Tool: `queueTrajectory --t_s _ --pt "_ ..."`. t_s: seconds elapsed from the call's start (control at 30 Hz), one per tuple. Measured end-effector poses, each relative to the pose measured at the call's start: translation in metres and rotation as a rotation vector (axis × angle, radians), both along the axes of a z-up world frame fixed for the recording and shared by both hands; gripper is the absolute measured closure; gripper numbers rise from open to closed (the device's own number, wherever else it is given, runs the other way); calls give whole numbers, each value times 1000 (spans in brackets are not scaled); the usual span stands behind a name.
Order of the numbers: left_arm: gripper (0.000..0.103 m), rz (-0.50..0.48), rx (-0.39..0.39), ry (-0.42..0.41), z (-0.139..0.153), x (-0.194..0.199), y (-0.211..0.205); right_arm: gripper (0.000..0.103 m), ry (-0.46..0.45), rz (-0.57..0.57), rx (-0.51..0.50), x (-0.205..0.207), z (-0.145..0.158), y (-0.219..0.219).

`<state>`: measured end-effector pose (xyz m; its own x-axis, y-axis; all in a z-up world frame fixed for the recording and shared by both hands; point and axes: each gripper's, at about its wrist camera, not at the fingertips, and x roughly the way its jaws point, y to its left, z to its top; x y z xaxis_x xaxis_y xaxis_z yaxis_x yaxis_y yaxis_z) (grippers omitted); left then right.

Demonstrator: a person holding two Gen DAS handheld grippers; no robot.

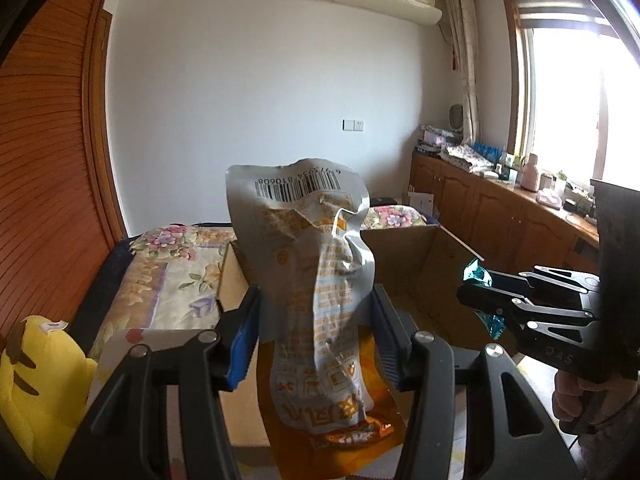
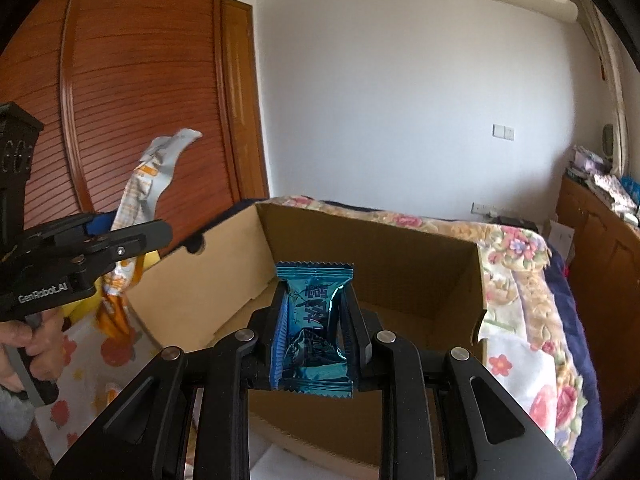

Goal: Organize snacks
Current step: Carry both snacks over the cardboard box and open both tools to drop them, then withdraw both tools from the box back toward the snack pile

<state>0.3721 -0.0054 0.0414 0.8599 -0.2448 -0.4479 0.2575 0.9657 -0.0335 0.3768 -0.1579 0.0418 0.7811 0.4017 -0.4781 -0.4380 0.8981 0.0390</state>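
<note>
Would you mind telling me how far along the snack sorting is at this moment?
Done: nothing visibly packed; the visible part of the cardboard box interior looks bare. In hand: the left gripper holds an orange and silver snack bag, and the right gripper holds a blue snack packet above the box. Left: dropping both in.

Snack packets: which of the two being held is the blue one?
The small blue foil packet, pinched in the right gripper over the cardboard box. The left gripper holds a taller, crumpled silver-and-orange packet instead.
</note>
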Motion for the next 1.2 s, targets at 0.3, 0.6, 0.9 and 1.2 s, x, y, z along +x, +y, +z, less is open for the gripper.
queueTrajectory --t_s 0.3,0.6,0.9,1.2 --pt "47 12 31 21 -5 25 -16 80 40 -28 5 15 -19 -10" --pt "40 38 43 86 -21 30 -18 67 76 -18 14 19 -27 -12" --pt "35 32 88 40 -17 14 -24 50 65 -17 23 18 -24 -13" --pt "34 27 105 34 -21 -8 -22 50 57 -4 16 15 -22 -11"
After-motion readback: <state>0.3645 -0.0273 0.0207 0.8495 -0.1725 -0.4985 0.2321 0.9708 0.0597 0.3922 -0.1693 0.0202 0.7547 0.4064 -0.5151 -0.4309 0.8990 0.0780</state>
